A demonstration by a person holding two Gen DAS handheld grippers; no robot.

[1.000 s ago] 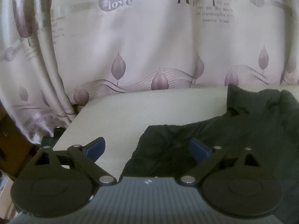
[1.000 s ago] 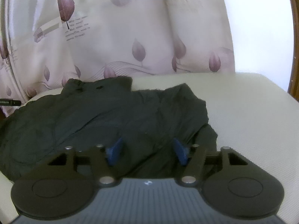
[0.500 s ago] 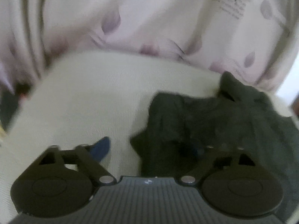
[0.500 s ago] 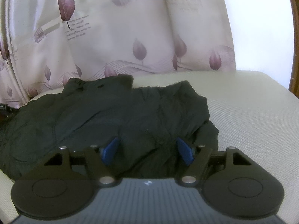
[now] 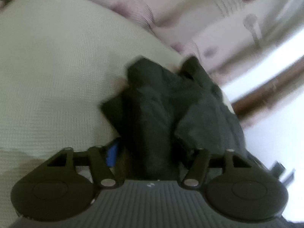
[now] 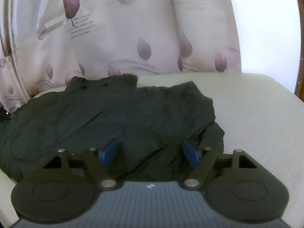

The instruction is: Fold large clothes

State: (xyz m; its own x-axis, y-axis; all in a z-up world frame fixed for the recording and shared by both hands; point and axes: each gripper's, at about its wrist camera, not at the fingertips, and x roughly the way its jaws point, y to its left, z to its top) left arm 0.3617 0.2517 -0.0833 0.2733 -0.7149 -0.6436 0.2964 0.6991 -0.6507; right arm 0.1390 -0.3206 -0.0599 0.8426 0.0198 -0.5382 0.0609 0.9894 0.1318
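Garment: a dark, rumpled piece spread on the pale cushion, below the printed curtain.
Left gripper: swung round and lowered since a second ago onto a sleeve-like end of the garment (a pickup is judged under way); cloth lies between the narrowed jaws, a firm pinch cannot be told.
Right gripper: kept in place over the cloth, jaws opening, nothing clasped.
Hidden: the left gripper's right pad is buried in cloth; that view is blurred.

Dark garment — cream cushion — leaf-print curtain.
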